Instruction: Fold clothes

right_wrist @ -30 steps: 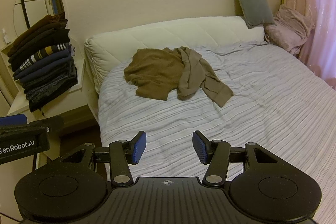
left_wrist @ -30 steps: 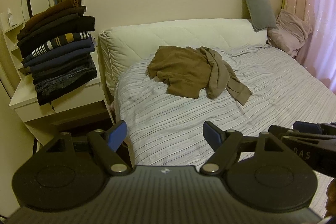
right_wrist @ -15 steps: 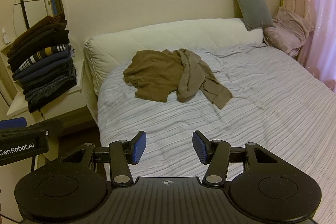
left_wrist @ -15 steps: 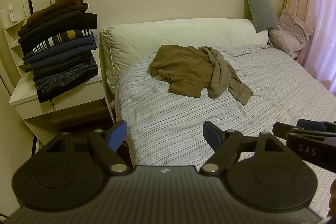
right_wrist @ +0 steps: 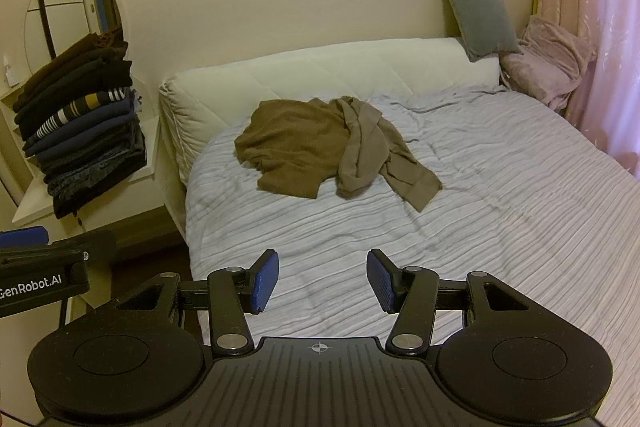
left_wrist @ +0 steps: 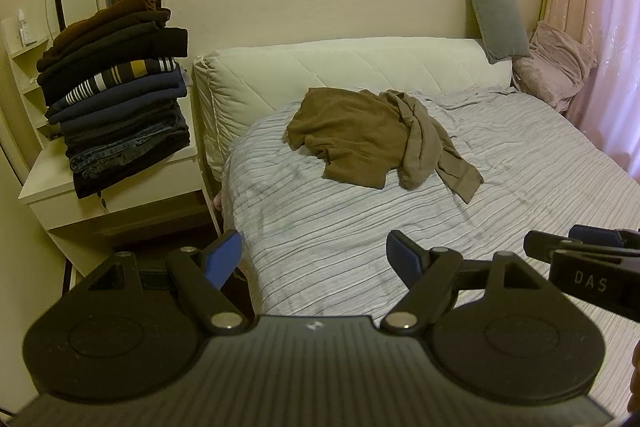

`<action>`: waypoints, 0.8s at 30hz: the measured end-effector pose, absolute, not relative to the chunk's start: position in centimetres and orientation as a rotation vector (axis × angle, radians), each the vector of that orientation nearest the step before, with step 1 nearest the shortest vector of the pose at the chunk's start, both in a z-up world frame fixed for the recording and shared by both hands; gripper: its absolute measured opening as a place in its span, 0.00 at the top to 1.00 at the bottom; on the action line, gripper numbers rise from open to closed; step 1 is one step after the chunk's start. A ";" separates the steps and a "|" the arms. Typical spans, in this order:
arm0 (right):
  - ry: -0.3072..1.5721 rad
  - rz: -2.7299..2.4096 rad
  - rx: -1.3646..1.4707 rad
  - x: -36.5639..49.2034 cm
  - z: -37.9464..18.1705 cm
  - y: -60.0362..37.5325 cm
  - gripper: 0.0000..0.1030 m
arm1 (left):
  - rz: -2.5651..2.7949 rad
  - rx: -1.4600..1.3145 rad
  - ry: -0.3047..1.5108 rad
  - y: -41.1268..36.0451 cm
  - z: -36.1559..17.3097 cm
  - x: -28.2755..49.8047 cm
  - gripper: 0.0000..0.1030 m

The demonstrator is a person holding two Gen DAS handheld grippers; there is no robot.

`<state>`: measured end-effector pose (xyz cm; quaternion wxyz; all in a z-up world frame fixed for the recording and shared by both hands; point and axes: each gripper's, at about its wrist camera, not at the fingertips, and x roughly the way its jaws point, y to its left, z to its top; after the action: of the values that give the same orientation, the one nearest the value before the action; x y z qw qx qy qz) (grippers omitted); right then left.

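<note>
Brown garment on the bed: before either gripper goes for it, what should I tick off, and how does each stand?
1. Brown garment free of other things: ok, alone on the striped sheet.
2. Garment flat: not ok, crumpled.
3. Left gripper open, empty: ok.
4. Right gripper open, empty: ok.
5. Grippers at the garment: not ok, both short of it.
6. Stack of folded clothes stable: cannot tell, it leans.

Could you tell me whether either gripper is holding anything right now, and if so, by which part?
Nothing is held. The left gripper and right gripper are both open above the striped bed, short of the crumpled brown garment.
</note>
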<state>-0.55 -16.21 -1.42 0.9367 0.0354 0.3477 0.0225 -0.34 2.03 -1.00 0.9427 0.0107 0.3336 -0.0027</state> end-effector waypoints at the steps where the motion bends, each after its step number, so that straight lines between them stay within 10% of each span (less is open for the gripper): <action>1: 0.710 0.046 0.072 -0.5 -1.4 -16.2 0.49 | -0.006 0.021 0.679 2.1 -0.9 -0.3 0.25; 24: 0.734 0.046 0.098 0.8 -1.9 -16.6 0.49 | -0.007 0.043 0.720 2.5 -0.8 1.8 0.25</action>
<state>0.80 -16.65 -1.91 0.9319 0.0481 0.3588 0.0227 1.80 2.48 -0.77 0.9357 0.0211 0.3521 -0.0035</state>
